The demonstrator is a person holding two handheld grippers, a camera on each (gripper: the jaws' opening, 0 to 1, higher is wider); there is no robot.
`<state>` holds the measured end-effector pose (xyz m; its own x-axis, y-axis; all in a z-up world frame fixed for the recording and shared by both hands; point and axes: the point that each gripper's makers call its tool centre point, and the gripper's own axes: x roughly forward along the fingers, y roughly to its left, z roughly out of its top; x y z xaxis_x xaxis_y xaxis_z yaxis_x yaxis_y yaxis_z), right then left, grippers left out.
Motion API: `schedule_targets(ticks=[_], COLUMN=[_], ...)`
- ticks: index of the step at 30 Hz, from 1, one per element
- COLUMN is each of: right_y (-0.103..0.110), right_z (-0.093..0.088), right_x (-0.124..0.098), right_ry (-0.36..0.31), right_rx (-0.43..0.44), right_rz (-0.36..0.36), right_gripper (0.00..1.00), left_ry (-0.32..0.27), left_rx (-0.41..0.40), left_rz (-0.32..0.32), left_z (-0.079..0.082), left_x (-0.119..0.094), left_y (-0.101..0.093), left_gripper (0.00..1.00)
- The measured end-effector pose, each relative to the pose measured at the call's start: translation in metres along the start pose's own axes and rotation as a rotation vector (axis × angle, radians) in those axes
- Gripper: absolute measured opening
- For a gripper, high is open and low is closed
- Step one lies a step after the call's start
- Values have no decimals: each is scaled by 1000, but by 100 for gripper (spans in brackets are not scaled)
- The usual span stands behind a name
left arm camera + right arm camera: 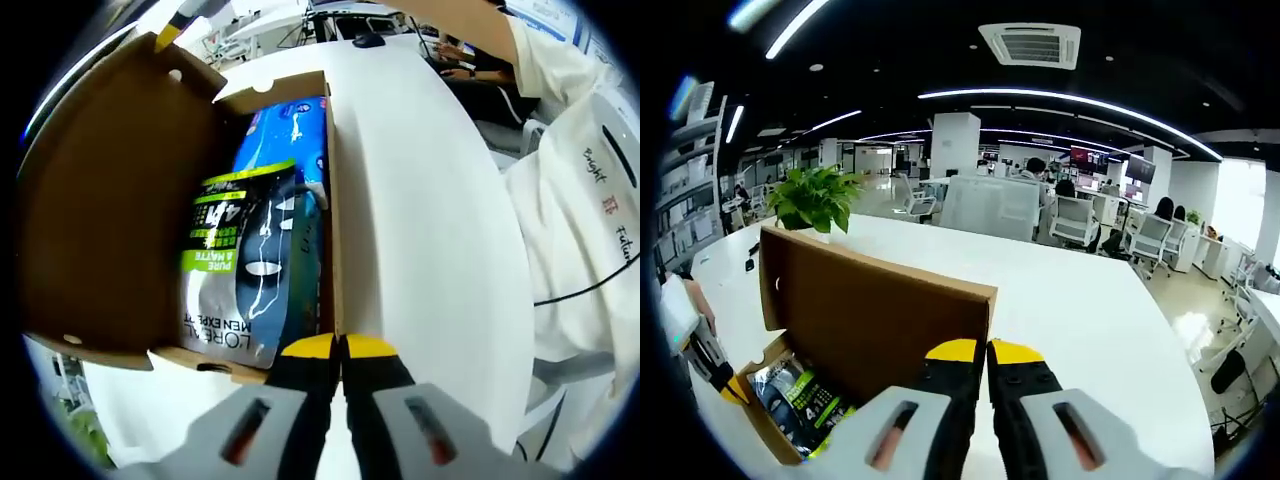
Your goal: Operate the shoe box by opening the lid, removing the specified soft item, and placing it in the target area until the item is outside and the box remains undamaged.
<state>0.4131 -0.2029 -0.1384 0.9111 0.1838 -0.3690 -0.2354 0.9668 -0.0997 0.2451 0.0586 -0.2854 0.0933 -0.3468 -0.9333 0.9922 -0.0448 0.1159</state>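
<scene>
While the white table [430, 200] takes up the middle and right of the left gripper view and spreads across the centre of the right gripper view, the open shoe box [110, 210] sits on it at the left of the left gripper view. Its brown lid [100, 180] is swung back and lies wide toward the left edge of the frame. In the right gripper view the same box appears at lower left, with the lid [880, 310] standing up as a brown panel.

Inside the box, seen in the left gripper view, lies a soft grey and green pouch [235, 270] printed with L'Oreal Men Expert lettering, resting on top of a blue packet [290, 130] toward the far end of the box. A corner of the pouch [805, 400] also peeks out at lower left in the right gripper view.

A green potted plant [815, 197] stands on the table at upper left of the right gripper view.

At bottom centre of the left gripper view, the left gripper [341, 347] has its yellow-tipped jaws pressed together at the near edge of the box, with nothing visible between them. The right gripper [988, 352] likewise has its jaws closed on nothing, near the lid's right edge.
</scene>
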Motion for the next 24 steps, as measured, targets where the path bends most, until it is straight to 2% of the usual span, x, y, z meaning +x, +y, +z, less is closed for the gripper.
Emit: schedule_targets(ticks=[13,16,19,24], right_y=[-1,-5,-4,-6], right_z=[1,0,0,-1], right_x=[6,16,18,22], right_ry=[30,68,86,89], right_rx=[3,71,72,84], right_rz=[5,27,23,20], right_gripper=[0,0,0,0], left_ry=[1,11,16,19], left_rx=[1,4,39,34], left_rz=[-1,8,36,45], left_z=[0,0,0,0], left_x=[0,0,0,0], left_y=[0,0,-1,-1], left_gripper=[1,1,1,1])
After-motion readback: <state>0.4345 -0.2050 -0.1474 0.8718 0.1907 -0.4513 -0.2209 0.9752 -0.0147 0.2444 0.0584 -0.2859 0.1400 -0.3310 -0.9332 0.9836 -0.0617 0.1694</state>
